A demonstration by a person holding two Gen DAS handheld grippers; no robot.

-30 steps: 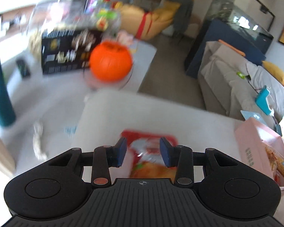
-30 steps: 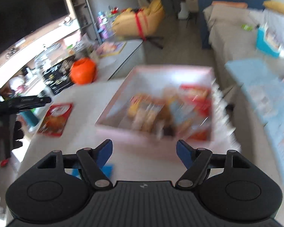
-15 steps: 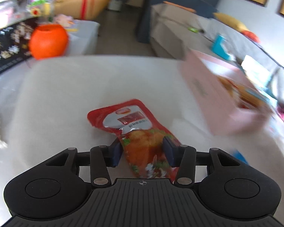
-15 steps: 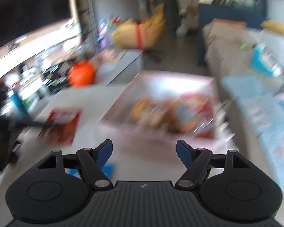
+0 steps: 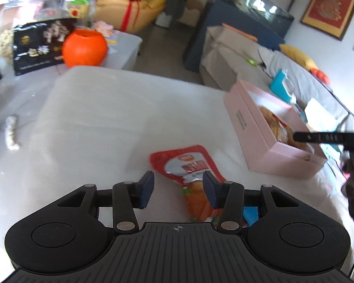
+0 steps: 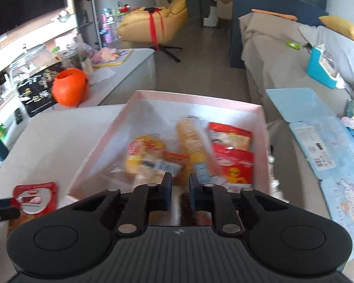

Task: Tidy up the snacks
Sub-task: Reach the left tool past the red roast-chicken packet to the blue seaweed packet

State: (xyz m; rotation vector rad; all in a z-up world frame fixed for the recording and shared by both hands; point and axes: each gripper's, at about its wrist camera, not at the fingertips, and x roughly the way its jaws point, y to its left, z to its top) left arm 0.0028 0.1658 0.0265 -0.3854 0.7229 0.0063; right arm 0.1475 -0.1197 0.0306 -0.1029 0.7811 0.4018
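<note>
A red snack packet (image 5: pixel 191 172) lies flat on the white table (image 5: pixel 106 122). My left gripper (image 5: pixel 179 188) hovers low over its near end, open; the packet runs under the right finger and the left pad stands clear of it. To the right sits an open pink box (image 5: pixel 254 136) with several snack packets inside, yellow (image 6: pixel 148 151) and red (image 6: pixel 231 146). My right gripper (image 6: pixel 179 188) is over the box's (image 6: pixel 193 96) near wall, its jaws shut, and I see nothing held. One of its fingers (image 5: pixel 318 138) shows above the box in the left wrist view. The red packet (image 6: pixel 35 198) lies left of the box.
An orange pumpkin-shaped pot (image 5: pixel 83 48) and a black printed carton (image 5: pixel 35 44) stand at the table's far left. A small blue thing (image 5: pixel 250 213) lies near the left gripper. A grey sofa (image 6: pixel 283 54) with pale blue sheets (image 6: pixel 299 103) runs along the right.
My right gripper's jaws went from wide apart to shut above the pink box. My left gripper's jaws widened a little and it slid left, so the red packet now lies toward its right finger.
</note>
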